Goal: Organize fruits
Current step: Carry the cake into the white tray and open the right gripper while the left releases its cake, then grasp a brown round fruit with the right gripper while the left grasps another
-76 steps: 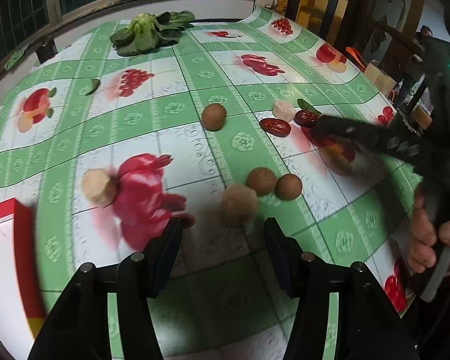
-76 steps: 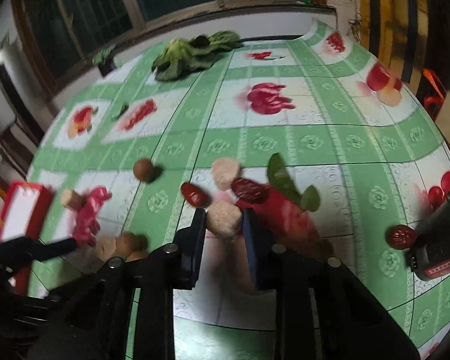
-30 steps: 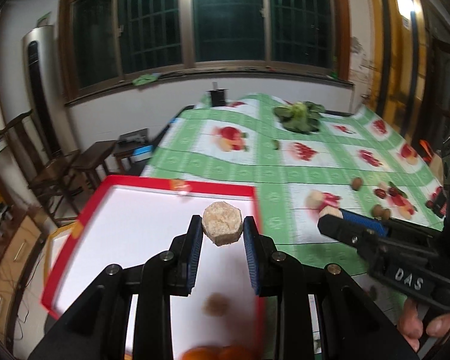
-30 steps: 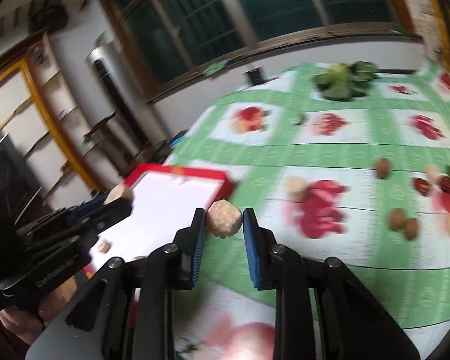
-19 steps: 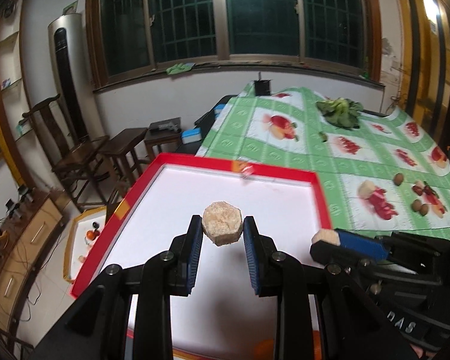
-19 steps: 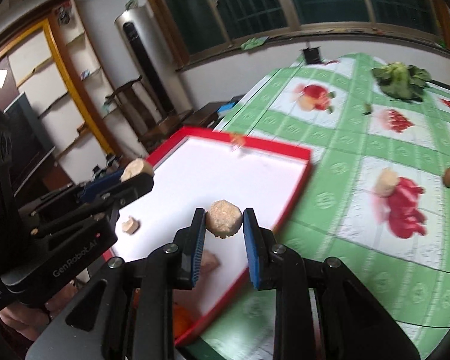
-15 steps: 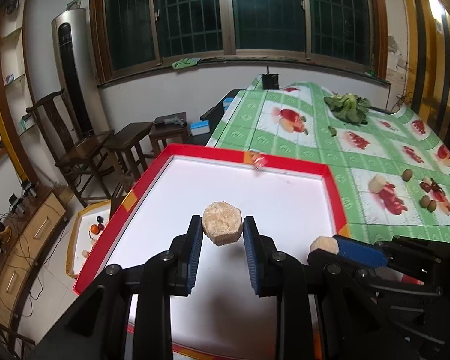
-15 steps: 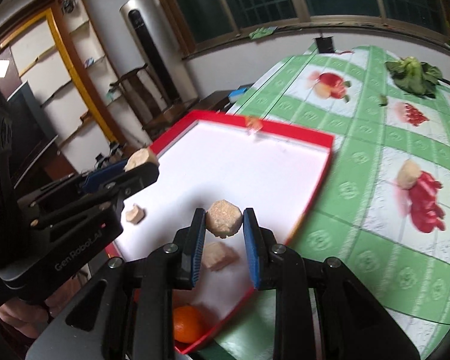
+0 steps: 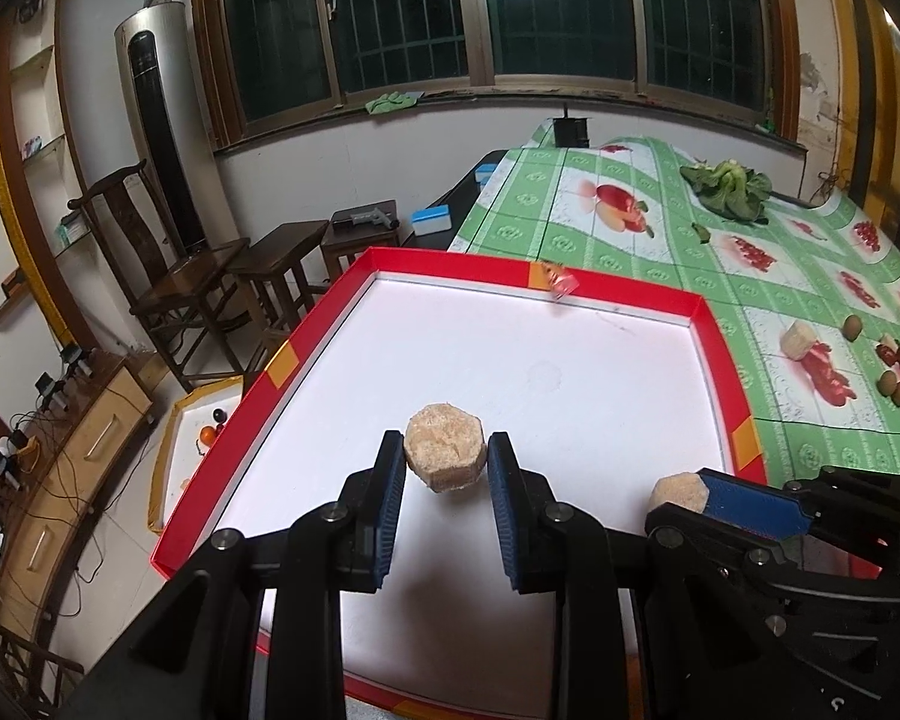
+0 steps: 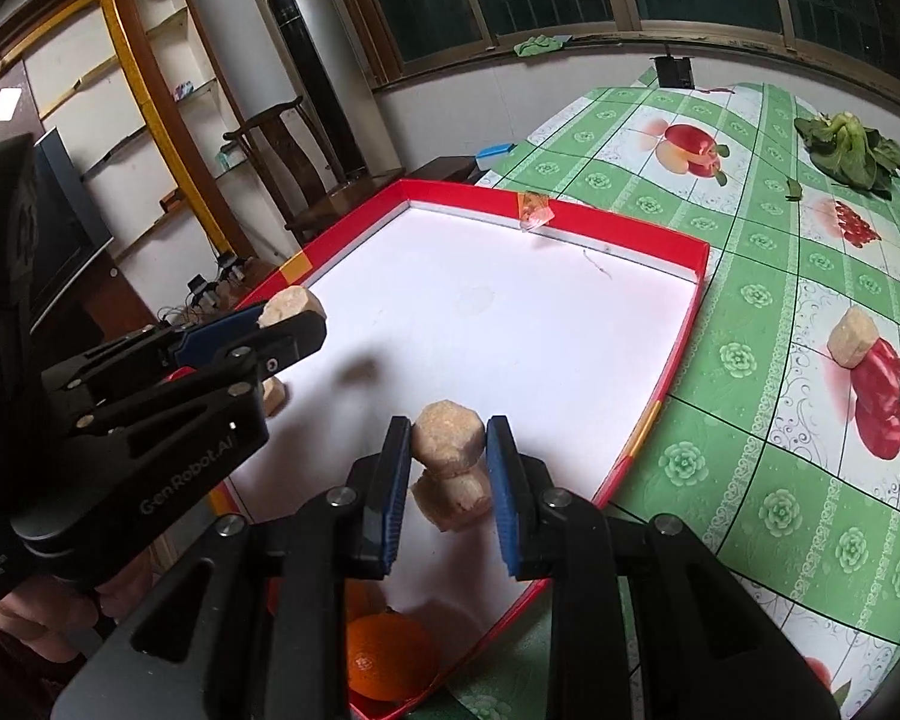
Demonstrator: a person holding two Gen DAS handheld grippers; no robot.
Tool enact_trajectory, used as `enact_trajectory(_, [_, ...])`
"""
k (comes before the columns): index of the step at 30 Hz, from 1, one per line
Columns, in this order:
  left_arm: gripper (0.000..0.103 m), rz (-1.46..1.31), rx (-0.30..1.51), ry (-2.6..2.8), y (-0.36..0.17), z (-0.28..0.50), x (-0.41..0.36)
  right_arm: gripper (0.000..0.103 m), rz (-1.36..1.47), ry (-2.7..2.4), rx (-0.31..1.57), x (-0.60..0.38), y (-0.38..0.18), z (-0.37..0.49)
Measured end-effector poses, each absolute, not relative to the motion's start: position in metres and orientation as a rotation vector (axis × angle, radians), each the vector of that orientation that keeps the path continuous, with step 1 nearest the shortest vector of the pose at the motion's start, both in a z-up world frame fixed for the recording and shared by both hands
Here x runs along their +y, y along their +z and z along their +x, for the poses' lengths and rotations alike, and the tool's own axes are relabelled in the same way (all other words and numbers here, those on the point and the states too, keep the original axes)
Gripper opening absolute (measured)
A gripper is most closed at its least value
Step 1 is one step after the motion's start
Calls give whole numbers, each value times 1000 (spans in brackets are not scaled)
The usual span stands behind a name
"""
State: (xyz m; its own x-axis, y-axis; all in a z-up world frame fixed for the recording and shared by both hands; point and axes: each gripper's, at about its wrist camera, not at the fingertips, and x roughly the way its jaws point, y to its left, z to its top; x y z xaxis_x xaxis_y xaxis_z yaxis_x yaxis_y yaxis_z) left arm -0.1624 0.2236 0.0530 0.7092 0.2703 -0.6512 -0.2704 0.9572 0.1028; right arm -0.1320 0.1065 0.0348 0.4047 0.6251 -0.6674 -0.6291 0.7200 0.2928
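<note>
My left gripper (image 9: 444,471) is shut on a tan faceted fruit chunk (image 9: 444,453) and hangs over the white floor of the red-rimmed tray (image 9: 606,294). My right gripper (image 10: 448,450) is shut on a second tan chunk (image 10: 448,435), low over the tray's near right corner, right above another tan chunk (image 10: 459,495) lying there. Each view shows the other gripper: the right gripper (image 9: 681,495) beside the left, and the left gripper (image 10: 288,315) with its chunk at the tray's left side.
An orange (image 10: 387,657) and one more chunk (image 10: 273,393) lie in the tray (image 10: 630,237). On the green tablecloth (image 9: 810,438) remain a tan chunk (image 10: 852,336), small brown fruits (image 9: 891,387), red dates (image 9: 894,354) and leafy greens (image 9: 729,186). Chairs stand left of the table.
Both grippers took tan chunks from the tablecloth and carried them left over the red tray, then sank lower. In the last half second they hardly moved.
</note>
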Motion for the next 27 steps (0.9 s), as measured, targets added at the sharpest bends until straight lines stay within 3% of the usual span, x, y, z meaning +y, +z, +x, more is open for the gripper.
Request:
enact_trajectory(5, [38,2,731,328,53,-162,226,29,-31,789,836,110,37,-135])
enact_trajectory(9, [49,5,719,341,56,-165,225,53,-15,771,784,102,45,-138])
enact_trajectory(15, [59,-6,700,329,64,-166,219,54,-20,726,760,86,54,-138])
enact_trajectory(19, [71,-8,686,269,69,-167,203,54,-4,678,744,61,59,-136])
enact_trajectory(27, [73,54,697,79,75,-161,140,54,36,501,708,-22,69,-132])
